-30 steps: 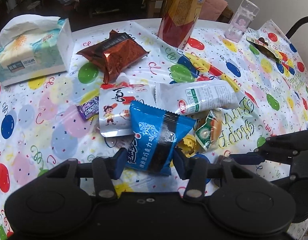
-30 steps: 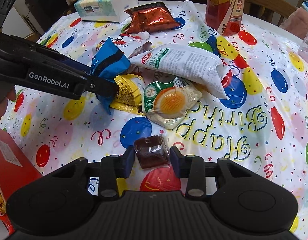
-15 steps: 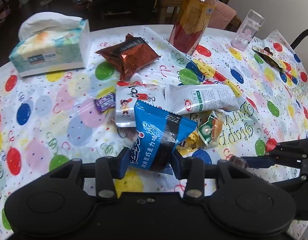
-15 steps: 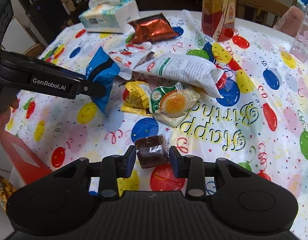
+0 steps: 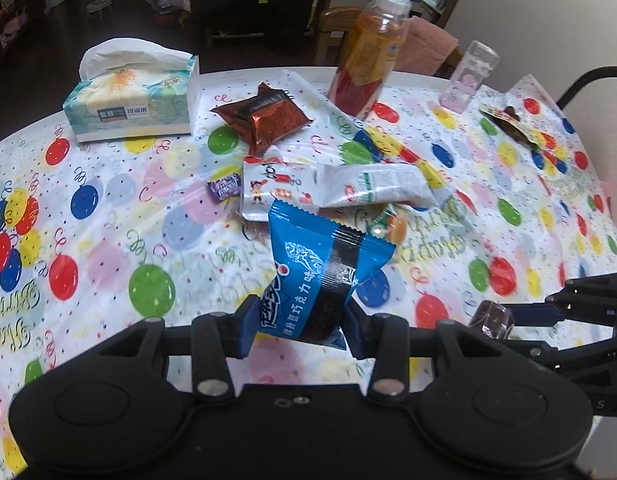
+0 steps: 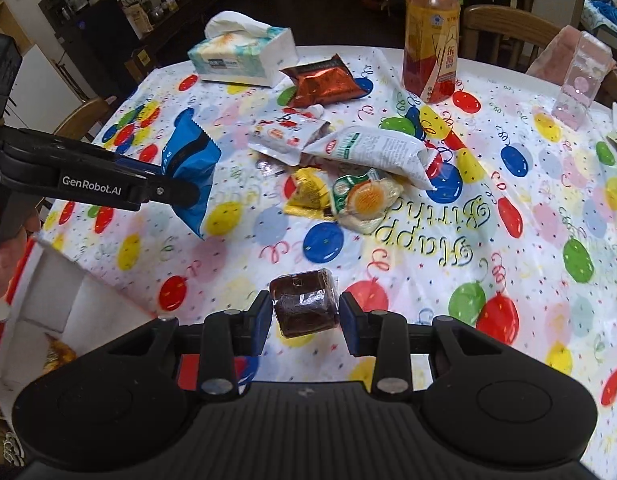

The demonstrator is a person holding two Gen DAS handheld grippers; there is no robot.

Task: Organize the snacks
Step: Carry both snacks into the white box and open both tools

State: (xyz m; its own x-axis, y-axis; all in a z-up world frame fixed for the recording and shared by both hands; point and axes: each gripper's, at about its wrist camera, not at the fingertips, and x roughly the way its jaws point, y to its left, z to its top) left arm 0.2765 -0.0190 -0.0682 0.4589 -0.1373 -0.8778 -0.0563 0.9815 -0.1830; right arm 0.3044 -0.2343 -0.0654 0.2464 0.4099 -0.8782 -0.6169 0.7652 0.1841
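A blue snack packet (image 5: 320,276) stands upright, lifted off the tabletop (image 5: 108,240). A brown clear-wrapped cake (image 6: 304,304) is raised too. Other packets (image 6: 368,152) lie clustered mid-tabletop.

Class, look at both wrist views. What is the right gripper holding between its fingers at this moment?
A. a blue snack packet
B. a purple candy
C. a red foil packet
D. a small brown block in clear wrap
D: in the right wrist view the right gripper is closed on the small brown wrapped block, lifted off the tablecloth, while the blue snack packet sits in the left gripper.
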